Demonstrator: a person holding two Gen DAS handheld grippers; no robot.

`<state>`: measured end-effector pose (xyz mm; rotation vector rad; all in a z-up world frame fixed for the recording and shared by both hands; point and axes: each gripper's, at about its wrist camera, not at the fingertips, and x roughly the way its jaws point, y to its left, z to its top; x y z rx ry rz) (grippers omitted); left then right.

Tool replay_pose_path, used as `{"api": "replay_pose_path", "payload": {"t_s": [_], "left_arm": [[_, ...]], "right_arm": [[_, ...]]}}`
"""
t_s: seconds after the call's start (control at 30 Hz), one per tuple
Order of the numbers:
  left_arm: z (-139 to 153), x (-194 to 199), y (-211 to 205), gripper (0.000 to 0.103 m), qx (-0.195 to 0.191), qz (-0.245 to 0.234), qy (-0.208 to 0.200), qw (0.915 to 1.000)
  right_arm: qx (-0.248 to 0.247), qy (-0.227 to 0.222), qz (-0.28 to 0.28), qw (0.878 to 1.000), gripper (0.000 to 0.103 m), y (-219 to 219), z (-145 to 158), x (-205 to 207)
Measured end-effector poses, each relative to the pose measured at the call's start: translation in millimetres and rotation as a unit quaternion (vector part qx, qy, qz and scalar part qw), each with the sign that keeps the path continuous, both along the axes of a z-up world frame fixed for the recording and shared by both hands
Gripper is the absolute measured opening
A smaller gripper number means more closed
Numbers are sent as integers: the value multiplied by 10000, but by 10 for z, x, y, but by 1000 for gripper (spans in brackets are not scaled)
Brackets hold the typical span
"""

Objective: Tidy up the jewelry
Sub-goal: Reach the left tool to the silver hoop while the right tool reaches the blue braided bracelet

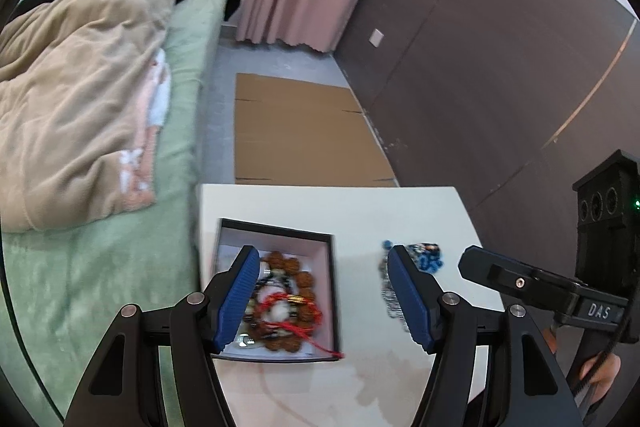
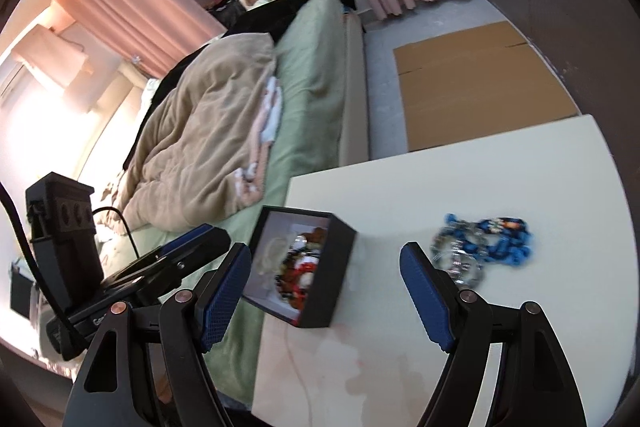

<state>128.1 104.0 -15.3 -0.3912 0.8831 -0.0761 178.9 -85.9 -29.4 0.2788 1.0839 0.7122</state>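
Left wrist view: left gripper [image 1: 324,297] hovering with jaws open, empty, over black jewelry box [image 1: 276,295].
Right gripper [image 2: 326,297]: jaws standing open, empty; blue bead necklace [image 2: 492,239] lying at 1 o'clock on worktop [image 2: 400,163].

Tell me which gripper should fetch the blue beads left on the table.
Probably the right gripper: open and empty, its right finger sits beside the blue beads. The left gripper hangs over the box.

The box [image 1: 335,291] is black outside, pale inside, on a white table [image 1: 400,211]. Its beads [image 1: 296,267] look brown with red cord. The loose jewelry [image 2: 492,239] seems blue and silver.
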Motion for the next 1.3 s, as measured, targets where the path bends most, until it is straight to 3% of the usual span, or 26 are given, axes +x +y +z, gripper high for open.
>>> {"api": "replay_pose_path", "payload": {"t_s": [0.67, 0.77, 0.87, 1.3], "left_arm": [[-266, 382, -887, 67, 339, -791, 429, 9954], [-348, 450, -1026, 75, 383, -877, 537, 9940], [-402, 501, -1137, 83, 420, -907, 584, 9933], [-828, 699, -1510, 83, 939, -1079, 1122, 9833]], "right_arm": [[-436, 214, -230, 9986, 81, -906, -222, 94], [-408, 231, -285, 9985, 89, -1010, -243, 119], [-373, 304, -353, 9982, 89, -1135, -284, 155], [-365, 603, -728, 9948, 90, -1551, -570, 338]]}}
